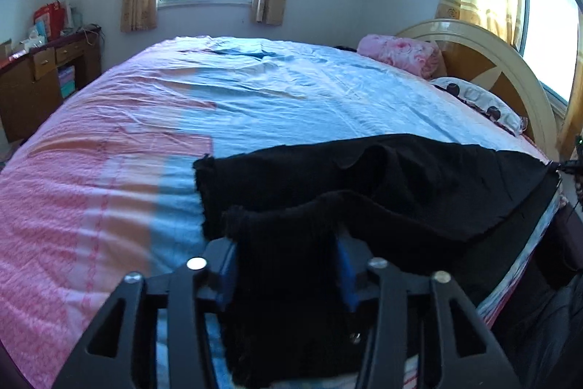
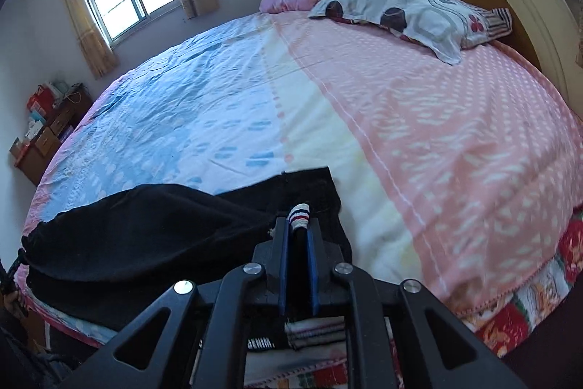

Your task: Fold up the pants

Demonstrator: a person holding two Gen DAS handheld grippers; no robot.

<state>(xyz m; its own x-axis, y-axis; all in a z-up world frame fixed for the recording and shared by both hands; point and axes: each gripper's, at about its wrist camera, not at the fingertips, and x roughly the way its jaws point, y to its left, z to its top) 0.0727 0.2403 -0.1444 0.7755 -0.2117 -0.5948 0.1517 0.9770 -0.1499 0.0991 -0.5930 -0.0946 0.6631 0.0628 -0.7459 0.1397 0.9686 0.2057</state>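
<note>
Pants, black and limp, are being spread along the lower part of both frames on the bed. They are judged light and best taken at hems. Left gripper is standing parted around a leg end; right gripper is nearly closed on striped trim. The grip's firmness is being hidden.

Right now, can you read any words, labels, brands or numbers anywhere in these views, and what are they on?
No text can be read.
Red boxes on the brown wooden desk: any print too small and blurred.
Black fabric pants: no label visible.
Patterned white pillow: shapes only, no words.
</note>
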